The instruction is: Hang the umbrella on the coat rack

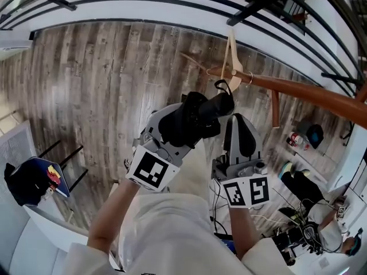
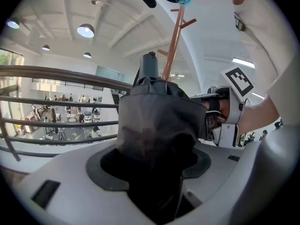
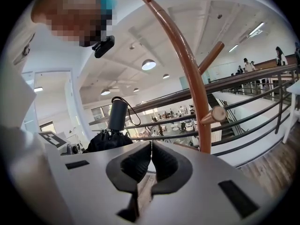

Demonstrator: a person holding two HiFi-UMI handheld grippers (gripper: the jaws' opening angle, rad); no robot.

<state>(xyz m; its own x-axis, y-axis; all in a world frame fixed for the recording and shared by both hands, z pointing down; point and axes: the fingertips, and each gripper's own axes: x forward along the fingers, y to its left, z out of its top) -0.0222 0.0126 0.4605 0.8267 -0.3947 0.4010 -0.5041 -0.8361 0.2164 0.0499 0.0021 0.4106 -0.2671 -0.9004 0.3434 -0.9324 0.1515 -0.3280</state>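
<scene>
A black folded umbrella (image 1: 221, 105) sticks out of my left gripper (image 1: 192, 119), which is shut on its fabric body. In the left gripper view the umbrella (image 2: 159, 121) fills the space between the jaws, with its handle (image 2: 150, 65) pointing up. The brown wooden coat rack (image 1: 298, 90) stands just beyond the umbrella, and its pole (image 3: 190, 74) and a peg (image 3: 216, 114) are close in the right gripper view. My right gripper (image 1: 238, 122) is beside the left one, and its jaws (image 3: 151, 146) are shut with nothing between them. The umbrella's handle (image 3: 117, 115) with its strap loop shows to the left there.
A dark metal railing (image 3: 243, 83) runs behind the rack. Below is a wood plank floor (image 1: 103, 85). A dark bag on a blue chair (image 1: 34, 179) stands at the lower left. Shoes, cables and small items (image 1: 298, 182) lie on the floor at the right.
</scene>
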